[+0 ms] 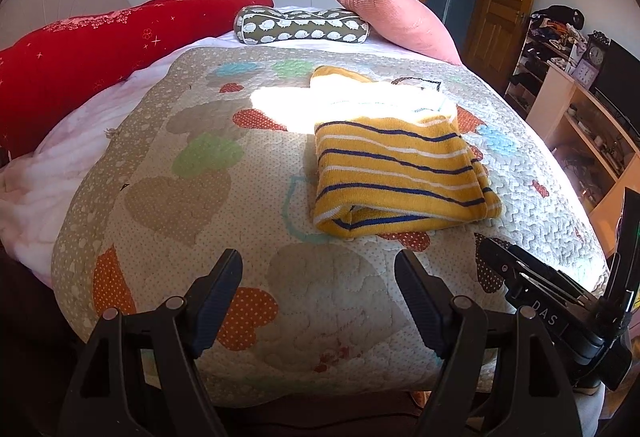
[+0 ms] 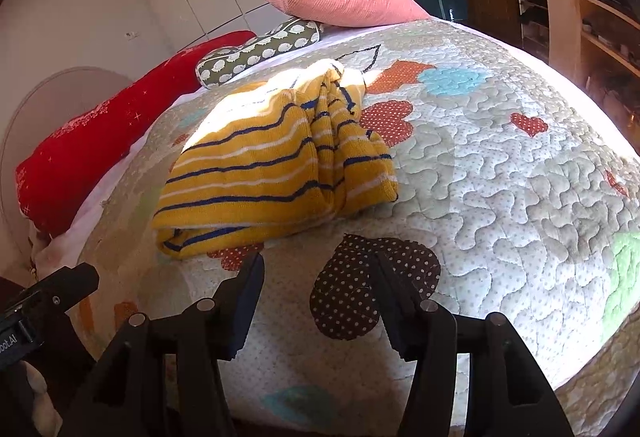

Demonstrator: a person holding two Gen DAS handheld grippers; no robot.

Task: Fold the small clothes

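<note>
Reading "DAS", seemingly, on right gripper (image 1: pixel 516 257)

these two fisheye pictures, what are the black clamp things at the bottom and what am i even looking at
No robot here: a person holds a two-finger grasping tool in each hand, and a small wide-angle camera on each one looks forward along its fingers. One picture comes from the left tool, the other from the right tool. The black prongs at the bottom are those fingers. Both tools are open and hold nothing.

They hover over a bed covered by a quilt patterned with hearts. On it lies a yellow striped garment, already folded over, partly in sunlight. At the far end are a red cushion, a green patterned pillow and a pink pillow.
</note>
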